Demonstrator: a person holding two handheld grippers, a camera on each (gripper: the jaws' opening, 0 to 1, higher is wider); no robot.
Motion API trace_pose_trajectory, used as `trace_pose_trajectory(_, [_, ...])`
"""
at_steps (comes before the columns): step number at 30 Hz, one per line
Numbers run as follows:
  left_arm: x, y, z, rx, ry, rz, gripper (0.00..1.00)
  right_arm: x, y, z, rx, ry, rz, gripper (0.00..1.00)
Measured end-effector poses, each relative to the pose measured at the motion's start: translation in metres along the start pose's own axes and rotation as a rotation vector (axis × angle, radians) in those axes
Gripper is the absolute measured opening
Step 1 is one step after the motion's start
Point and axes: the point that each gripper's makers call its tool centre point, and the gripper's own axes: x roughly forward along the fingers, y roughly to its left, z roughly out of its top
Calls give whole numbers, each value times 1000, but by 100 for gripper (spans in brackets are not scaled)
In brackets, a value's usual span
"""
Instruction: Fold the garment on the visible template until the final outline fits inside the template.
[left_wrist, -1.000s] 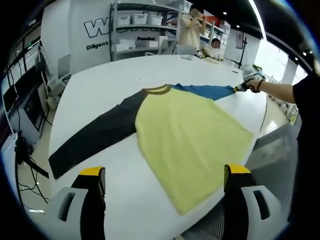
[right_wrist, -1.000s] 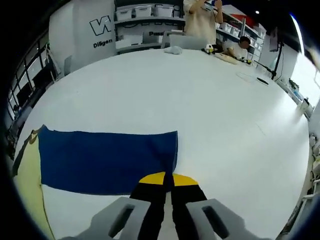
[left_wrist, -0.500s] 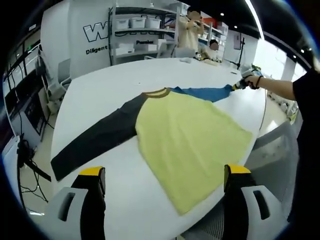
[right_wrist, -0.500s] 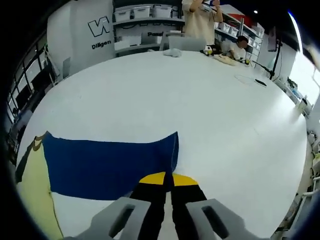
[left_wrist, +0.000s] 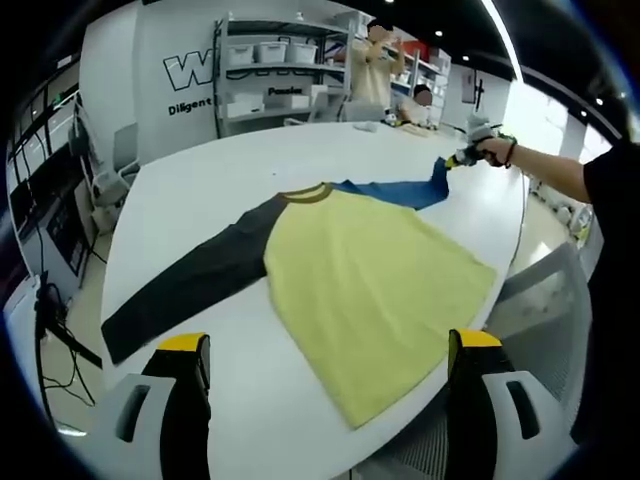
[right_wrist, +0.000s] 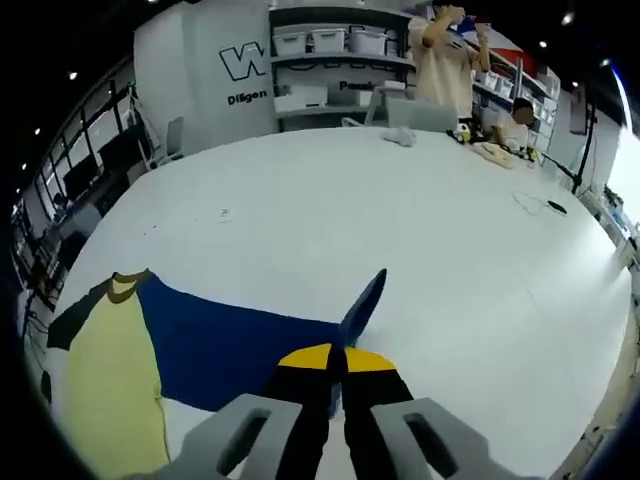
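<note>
Tool on the right has its jaws pinched together on the cuff end of the blue sleeve, and that cuff is lifted off the bench, standing up as a little peak just past the tips. From there the sleeve runs away to the left toward the collar and the yellow body of the garment, so its long axis points straight at the shirt's middle. I'd guess the fold has to go that way, cuff carried in over the yellow panel.

Left tool is spread wide, holding nothing, at the near edge of the bench. The dark sleeve stretches out to the left, flat and untouched, closer to this tool.
</note>
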Motion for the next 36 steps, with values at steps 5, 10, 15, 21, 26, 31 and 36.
trace_pose_trajectory(5, [-4,2,-1,-4,-8,3,99,-2,39,12,-23,-30,77,0])
trace_pose_trajectory(10, [-4,2,-5,9,12,5,99,-3,86,15,-17,-40,139,0])
trace_pose_trajectory(15, [-4,1,-2,-8,1,-6,99,0,136,15,-11,-34,218,0])
trace_pose_trajectory(21, [-3,-5,-2,-13,0,-36,99,-1,202,19,-45,-40,357,0])
trace_pose_trajectory(26, [-2,-10,1,10,-15,-49,99,-6,239,22,-77,-42,407,0])
trace_pose_trajectory(31, [0,-15,3,3,-23,-70,99,-13,265,27,-99,-54,441,0])
trace_pose_trajectory(36, [-1,-15,3,16,-15,-71,99,-22,295,29,-124,-69,481,0])
